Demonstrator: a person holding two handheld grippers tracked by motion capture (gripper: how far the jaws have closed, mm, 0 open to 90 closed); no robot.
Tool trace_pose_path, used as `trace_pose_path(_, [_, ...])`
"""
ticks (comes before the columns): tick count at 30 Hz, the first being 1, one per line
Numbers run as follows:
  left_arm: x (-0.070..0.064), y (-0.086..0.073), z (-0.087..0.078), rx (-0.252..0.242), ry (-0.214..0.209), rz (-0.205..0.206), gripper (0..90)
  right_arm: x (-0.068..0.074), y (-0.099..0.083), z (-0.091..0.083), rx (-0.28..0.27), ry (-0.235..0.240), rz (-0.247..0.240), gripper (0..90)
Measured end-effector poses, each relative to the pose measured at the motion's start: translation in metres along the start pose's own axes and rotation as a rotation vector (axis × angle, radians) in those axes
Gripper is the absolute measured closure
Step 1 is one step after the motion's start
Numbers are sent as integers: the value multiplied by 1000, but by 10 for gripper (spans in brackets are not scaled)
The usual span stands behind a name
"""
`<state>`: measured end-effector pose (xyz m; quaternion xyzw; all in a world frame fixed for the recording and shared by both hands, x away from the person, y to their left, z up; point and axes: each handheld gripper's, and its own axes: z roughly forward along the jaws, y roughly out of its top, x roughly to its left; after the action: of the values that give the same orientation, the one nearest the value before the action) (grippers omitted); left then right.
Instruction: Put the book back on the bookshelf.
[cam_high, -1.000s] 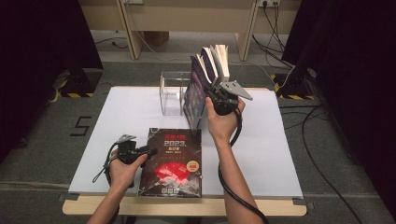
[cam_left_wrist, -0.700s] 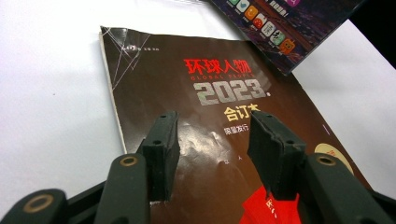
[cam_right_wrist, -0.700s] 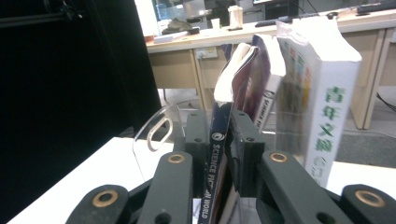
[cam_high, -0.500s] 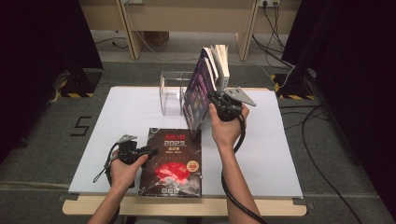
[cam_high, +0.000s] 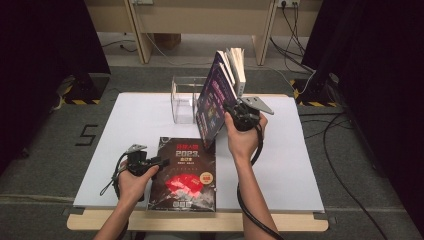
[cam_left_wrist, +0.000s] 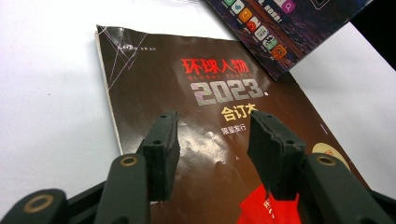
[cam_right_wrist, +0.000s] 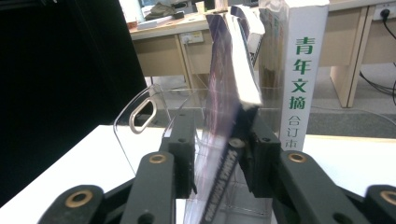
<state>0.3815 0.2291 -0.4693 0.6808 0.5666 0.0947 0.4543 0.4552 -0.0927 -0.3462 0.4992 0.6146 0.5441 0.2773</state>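
Observation:
A purple magazine (cam_high: 214, 102) stands tilted at the clear acrylic holder (cam_high: 182, 99), its top leaning away from the other upright books. My right gripper (cam_high: 231, 114) is shut on its lower edge; in the right gripper view the purple magazine (cam_right_wrist: 219, 116) sits pinched between the jaws of my right gripper (cam_right_wrist: 218, 135). A dark magazine marked 2023 (cam_high: 185, 172) lies flat near the table's front edge. My left gripper (cam_high: 156, 161) rests at its left edge. In the left gripper view my left gripper (cam_left_wrist: 212, 123) is open just above the dark magazine's cover (cam_left_wrist: 187, 88).
A white-spined book with green characters (cam_right_wrist: 301, 70) stands just right of the purple magazine, with more books (cam_high: 236, 62) behind. The white table top (cam_high: 300, 160) has bare room to the right and left. Desks and cables lie beyond the table.
My right gripper has drawn a little toward the person with the purple magazine, which now leans more to the left. The left gripper and dark magazine have stayed put.

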Motion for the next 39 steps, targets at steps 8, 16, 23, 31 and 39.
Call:
trace_pose_path(8, [0,0,0,0,-3,-2,521,-1,0,3,-6,-40,19,653])
trace_pose_path(16, [0,0,1,2,-5,-4,521,-4,1,7,12,-39,54,800])
trace_pose_path(23, [-1,0,1,3,-14,-5,521,-4,4,10,35,-24,87,814])
trace_pose_path(31, [-1,1,1,7,-11,0,521,-8,6,10,41,8,118,841])
trace_pose_path(39, [1,1,-1,0,-8,-6,521,1,6,11,24,55,64,845])
